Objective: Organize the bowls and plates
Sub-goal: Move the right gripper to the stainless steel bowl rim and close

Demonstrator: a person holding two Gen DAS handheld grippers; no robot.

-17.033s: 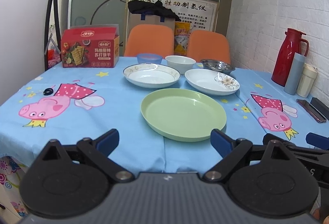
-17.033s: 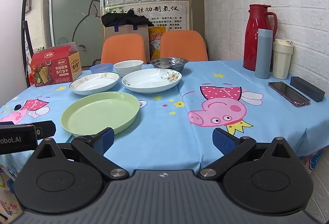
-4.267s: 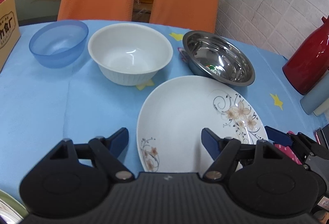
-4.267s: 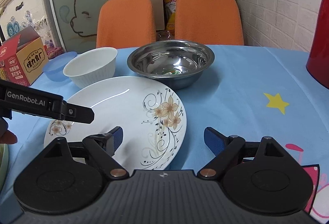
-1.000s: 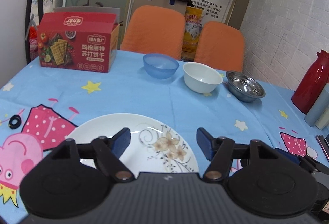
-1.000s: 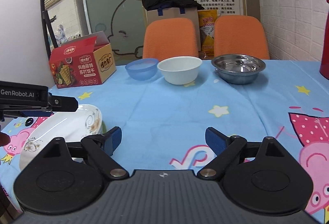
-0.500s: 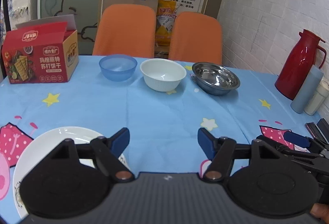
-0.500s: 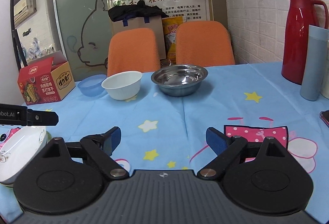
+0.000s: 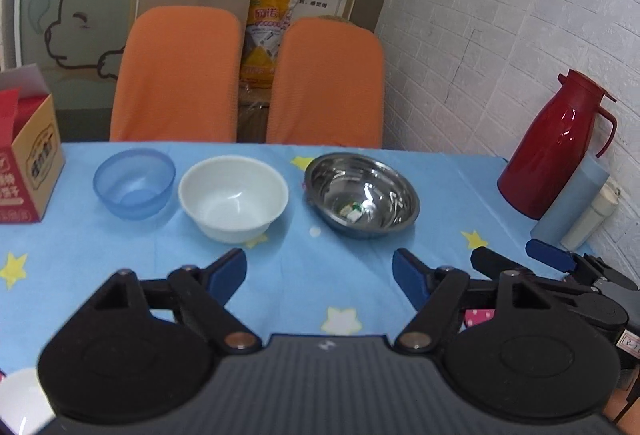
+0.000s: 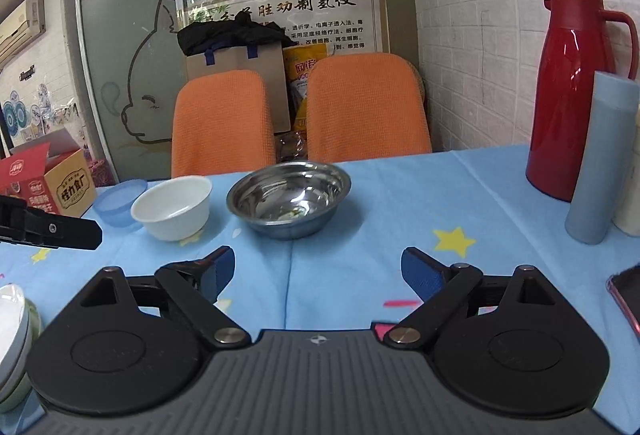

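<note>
Holding nothing, our left claw (image 9: pixel 319 272) stands wide, its jaws having just been opening, and our right claw (image 10: pixel 317 272) is likewise spread and empty. We judge both are freed for the bowls. Plates (image 10: pixel 14 335) sit stacked at our near left, nested to save room. Farther along the table (image 10: pixel 400 203) stand the white bowl (image 9: pixel 233 198), steel bowl (image 9: pixel 362 194) and blue bowl (image 9: pixel 134 182), in a row, not yet nested.

the stacked plates (image 10: pixel 14 331) are cut off at the left edge; the phone (image 10: pixel 626 295) at the right edge.
</note>
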